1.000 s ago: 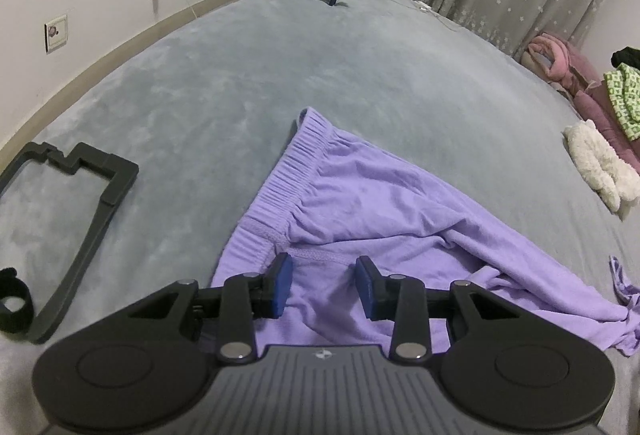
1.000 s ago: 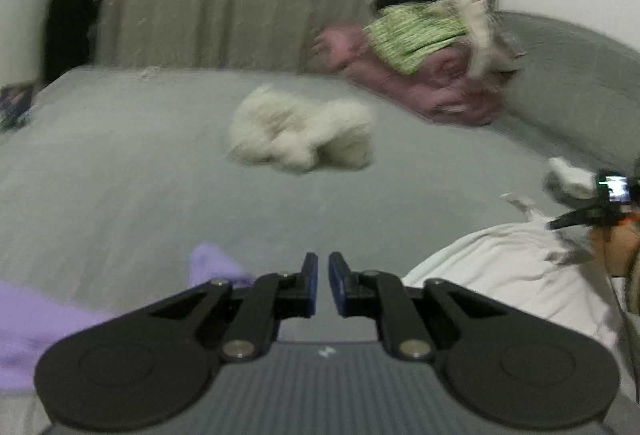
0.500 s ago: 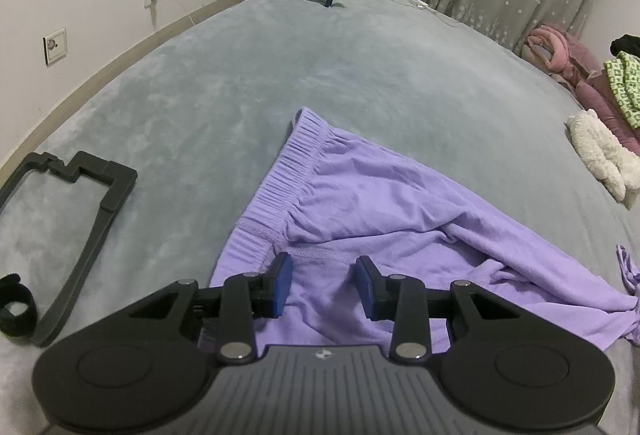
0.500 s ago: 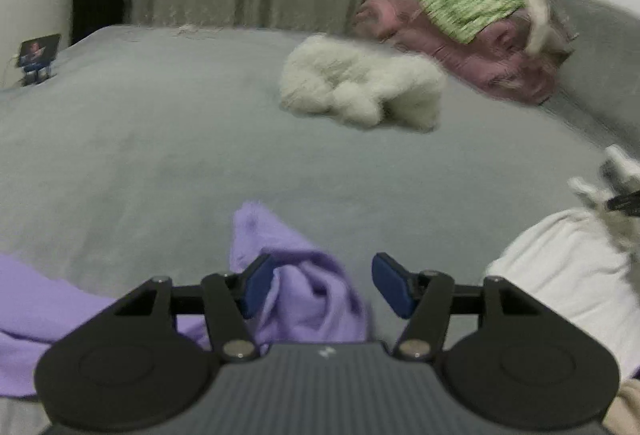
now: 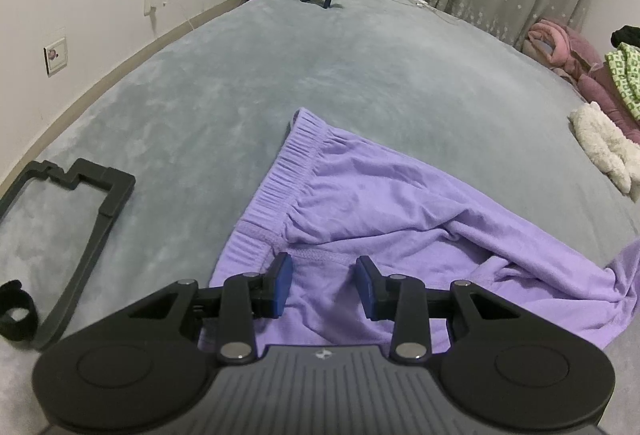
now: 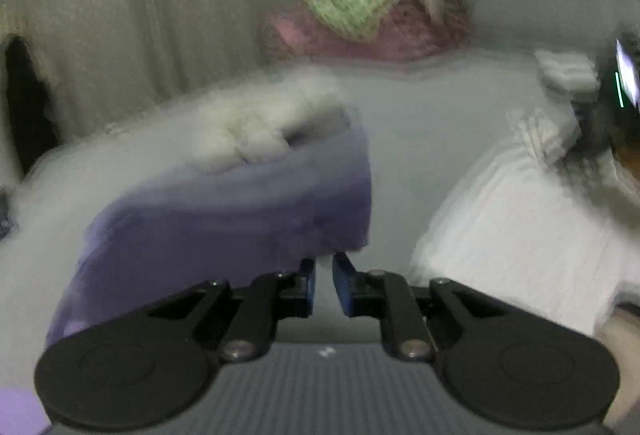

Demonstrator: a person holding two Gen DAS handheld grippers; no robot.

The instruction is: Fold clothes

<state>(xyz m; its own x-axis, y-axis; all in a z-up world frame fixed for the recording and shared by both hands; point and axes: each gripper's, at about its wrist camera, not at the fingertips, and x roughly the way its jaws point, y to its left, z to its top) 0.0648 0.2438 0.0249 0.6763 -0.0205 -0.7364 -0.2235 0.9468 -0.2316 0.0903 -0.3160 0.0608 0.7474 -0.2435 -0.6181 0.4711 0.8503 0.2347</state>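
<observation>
Now the purple shorts (image 5: 400, 211) lie spread on the grey bed (image 5: 280, 83), and everything turns on how they sit against the two sets of jaws. Their long axis runs from the gathered waistband (image 5: 288, 171) at the left out to the crumpled leg end at the right of the left wrist view.

Left gripper (image 5: 324, 287) first: its jaws stand part open, straddling the stitched hem right below the waistband, cloth under and between them but the pads not pressing on it. That hand is plainly the nearer one to the waistband end.

Over to the right gripper (image 6: 324, 283), and the picture is badly smeared. Its jaws are closing, a narrow gap left between the blue pads. The purple cloth (image 6: 224, 219) lies just ahead and to the left of them, its corner reaching to the left pad, yet I cannot tell whether any fabric is actually caught; the gap itself looks bare.

So, as I read it, the leg end belongs to the right hand and the waistband to the left. A fold along that axis would need both ends gripped first.
</observation>
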